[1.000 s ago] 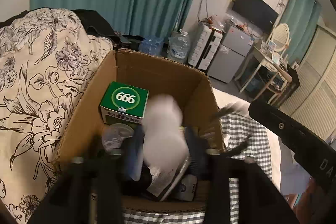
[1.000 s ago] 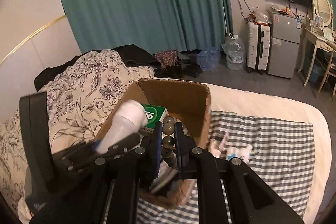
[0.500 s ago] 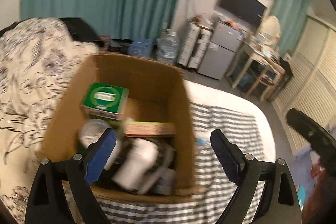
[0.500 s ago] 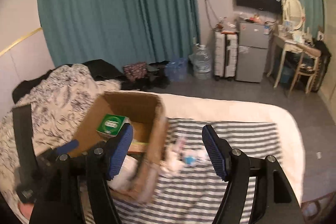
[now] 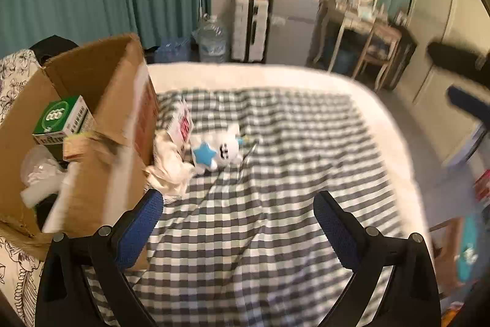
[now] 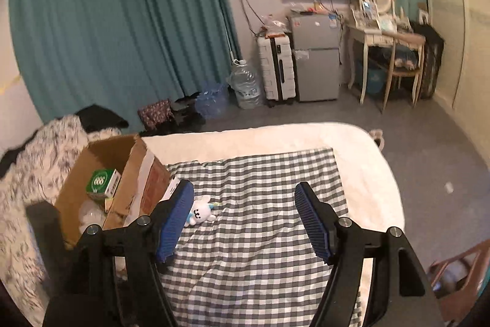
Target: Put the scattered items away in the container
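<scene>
An open cardboard box [image 5: 101,88] [image 6: 134,173] stands at the left of the bed, with a green carton [image 5: 61,118] [image 6: 102,180] and other items inside. Just right of it, on the checked cloth [image 5: 275,173] [image 6: 260,235], lie a white plush toy with a blue star [image 5: 220,149] [image 6: 199,212], a crumpled white cloth [image 5: 171,167] and a white-and-red packet [image 5: 182,121] [image 6: 172,184]. My left gripper [image 5: 237,198] hovers over the cloth short of the toy, its jaws opening and empty. My right gripper [image 6: 244,184] is open and empty, higher up, the toy beside its left finger.
A floral quilt [image 6: 30,173] lies left of the box. The bed's white edge [image 6: 382,173] curves round at the right. Beyond the bed stand a water bottle [image 6: 246,85], a suitcase [image 6: 277,66], a small fridge [image 6: 315,57] and a dressing table with a chair [image 6: 398,57].
Both grippers swung right, from above the box to over the checked cloth. The left let go of a white bottle, the right of a beaded item, and both opened wide.
</scene>
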Demonstrator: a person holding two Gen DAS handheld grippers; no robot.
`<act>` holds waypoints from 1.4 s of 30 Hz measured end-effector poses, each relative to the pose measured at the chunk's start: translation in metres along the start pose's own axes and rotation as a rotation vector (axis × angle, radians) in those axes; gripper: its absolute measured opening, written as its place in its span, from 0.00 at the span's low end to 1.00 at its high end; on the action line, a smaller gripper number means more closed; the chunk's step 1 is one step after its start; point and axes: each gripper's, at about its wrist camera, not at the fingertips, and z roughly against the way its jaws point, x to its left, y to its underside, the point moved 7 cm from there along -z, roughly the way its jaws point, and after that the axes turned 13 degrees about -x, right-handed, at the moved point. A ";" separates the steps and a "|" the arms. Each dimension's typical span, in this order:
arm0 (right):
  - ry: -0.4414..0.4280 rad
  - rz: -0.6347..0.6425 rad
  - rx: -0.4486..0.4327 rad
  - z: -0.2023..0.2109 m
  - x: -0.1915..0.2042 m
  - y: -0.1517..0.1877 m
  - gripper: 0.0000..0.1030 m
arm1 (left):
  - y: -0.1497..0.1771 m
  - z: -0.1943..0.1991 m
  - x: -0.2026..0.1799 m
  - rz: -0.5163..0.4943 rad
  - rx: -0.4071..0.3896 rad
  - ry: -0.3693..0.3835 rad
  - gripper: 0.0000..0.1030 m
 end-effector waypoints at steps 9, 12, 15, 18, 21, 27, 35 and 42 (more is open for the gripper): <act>-0.042 -0.072 0.102 -0.036 -0.016 0.033 0.66 | 0.036 -0.070 0.005 -0.325 -0.024 -0.359 0.98; -0.046 -0.091 0.119 -0.044 -0.017 0.038 0.66 | 0.037 -0.086 0.014 -0.386 -0.029 -0.456 0.98; -0.045 -0.118 0.137 -0.048 -0.020 0.043 0.66 | 0.032 -0.102 0.025 -0.456 -0.040 -0.536 1.00; -0.044 -0.139 0.149 -0.049 -0.025 0.047 0.66 | 0.029 -0.111 0.026 -0.511 -0.070 -0.534 1.00; -0.036 -0.125 0.154 -0.049 -0.021 0.047 0.66 | 0.029 -0.121 0.026 -0.533 -0.060 -0.468 1.00; -0.047 -0.057 0.176 -0.058 0.000 0.055 0.66 | 0.031 -0.128 0.045 -0.209 0.032 -0.158 0.44; -0.039 0.005 0.185 -0.076 0.014 0.062 0.66 | 0.033 -0.115 0.053 -0.156 0.022 -0.182 0.15; -0.042 -0.007 0.198 -0.075 0.012 0.066 0.66 | 0.048 -0.086 0.065 -0.031 0.027 -0.207 0.07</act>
